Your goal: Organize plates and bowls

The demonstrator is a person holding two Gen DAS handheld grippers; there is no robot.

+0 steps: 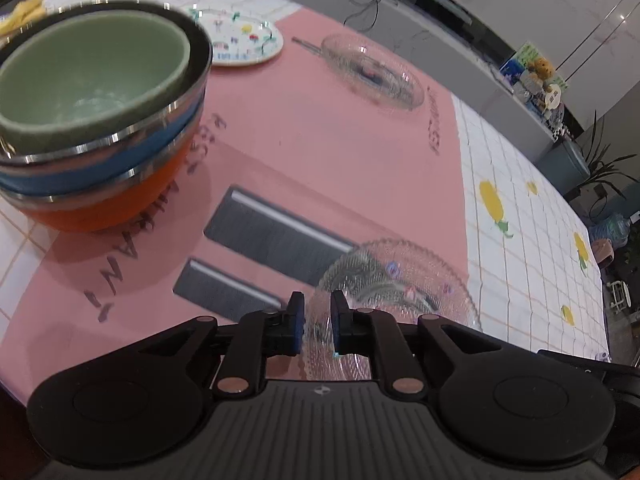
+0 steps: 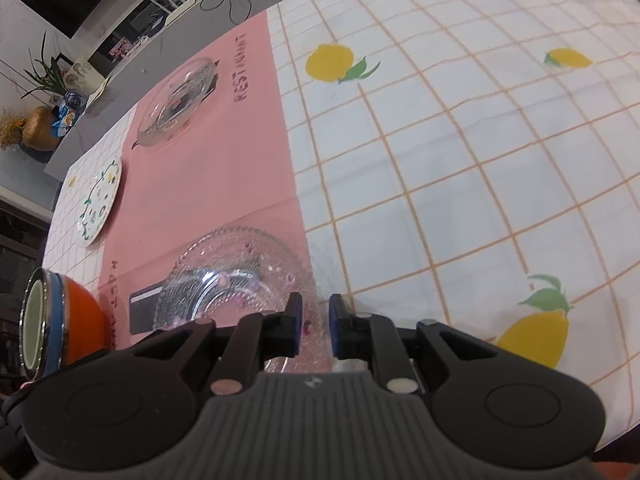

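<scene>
A stack of three bowls (image 1: 96, 128), green in blue in orange, stands on the pink mat (image 1: 304, 152) at the left; it also shows in the right wrist view (image 2: 60, 328). A clear glass plate (image 1: 392, 280) lies right in front of my left gripper (image 1: 318, 324), whose narrow-open jaws straddle its near rim. The same plate (image 2: 232, 276) lies under my right gripper (image 2: 316, 326), also narrowly open at its rim. A second glass plate (image 1: 372, 70) (image 2: 176, 104) and a white patterned plate (image 1: 240, 38) (image 2: 100, 204) lie farther off.
The table has a white checked cloth with lemon prints (image 2: 460, 160). A grey counter (image 1: 440, 52) with cables, a toy bear and plants runs behind the table. The table's edge drops off at the right in the left wrist view.
</scene>
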